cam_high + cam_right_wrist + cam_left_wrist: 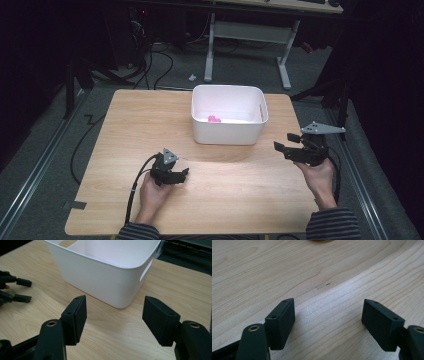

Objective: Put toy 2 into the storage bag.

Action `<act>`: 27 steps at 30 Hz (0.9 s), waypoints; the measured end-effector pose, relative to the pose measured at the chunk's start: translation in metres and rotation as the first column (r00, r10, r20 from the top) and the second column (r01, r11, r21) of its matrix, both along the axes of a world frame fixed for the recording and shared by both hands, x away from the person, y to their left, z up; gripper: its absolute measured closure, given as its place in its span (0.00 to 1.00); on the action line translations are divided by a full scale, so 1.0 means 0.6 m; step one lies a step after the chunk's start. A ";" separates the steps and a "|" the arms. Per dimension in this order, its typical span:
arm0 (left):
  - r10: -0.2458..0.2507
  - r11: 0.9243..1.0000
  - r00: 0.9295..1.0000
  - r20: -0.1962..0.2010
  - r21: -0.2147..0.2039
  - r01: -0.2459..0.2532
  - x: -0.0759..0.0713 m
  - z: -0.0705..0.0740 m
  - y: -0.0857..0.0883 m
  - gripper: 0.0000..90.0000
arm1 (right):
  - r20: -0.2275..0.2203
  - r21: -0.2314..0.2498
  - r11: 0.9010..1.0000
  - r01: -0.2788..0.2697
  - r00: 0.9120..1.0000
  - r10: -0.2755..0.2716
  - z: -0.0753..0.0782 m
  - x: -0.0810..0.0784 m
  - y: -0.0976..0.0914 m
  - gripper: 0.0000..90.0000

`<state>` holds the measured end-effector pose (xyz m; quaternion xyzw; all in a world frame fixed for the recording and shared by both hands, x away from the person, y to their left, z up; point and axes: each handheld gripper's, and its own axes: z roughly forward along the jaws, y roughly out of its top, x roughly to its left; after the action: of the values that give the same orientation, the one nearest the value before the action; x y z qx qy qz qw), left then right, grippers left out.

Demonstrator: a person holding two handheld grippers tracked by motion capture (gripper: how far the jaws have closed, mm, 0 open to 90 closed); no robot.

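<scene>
Both your tongs are released and empty: the left gripper (184,173) rests low over the bare table (125,130), and the right gripper (278,147) hangs just beside the white bin (227,132), jaws apart with nothing between them. The pink piece (214,119) lies inside the bin, so the placing step looks done. Next, I'd judge, you draw the right hand clear of the bin wall.
</scene>
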<state>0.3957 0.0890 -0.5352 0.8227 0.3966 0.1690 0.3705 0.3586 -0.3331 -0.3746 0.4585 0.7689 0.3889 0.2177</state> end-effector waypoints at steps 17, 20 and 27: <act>0.000 1.000 1.000 0.000 0.000 0.000 0.000 0.000 0.000 0.30 | -0.047 0.022 0.999 0.037 0.998 -0.036 -0.107 -0.013 0.001 0.41; 0.000 1.000 1.000 0.000 0.000 0.000 0.000 0.000 0.000 0.30 | -0.059 0.028 0.998 0.048 0.997 -0.047 -0.136 -0.010 0.005 0.41; 0.000 1.000 1.000 0.000 0.000 0.000 0.000 0.000 0.000 0.30 | -0.103 0.004 0.998 0.067 0.992 -0.066 -0.198 0.000 0.017 0.41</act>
<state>0.3957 0.0890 -0.5352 0.8227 0.3966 0.1690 0.3705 0.3588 -0.3229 -0.4931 0.5042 0.7619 0.3601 0.1889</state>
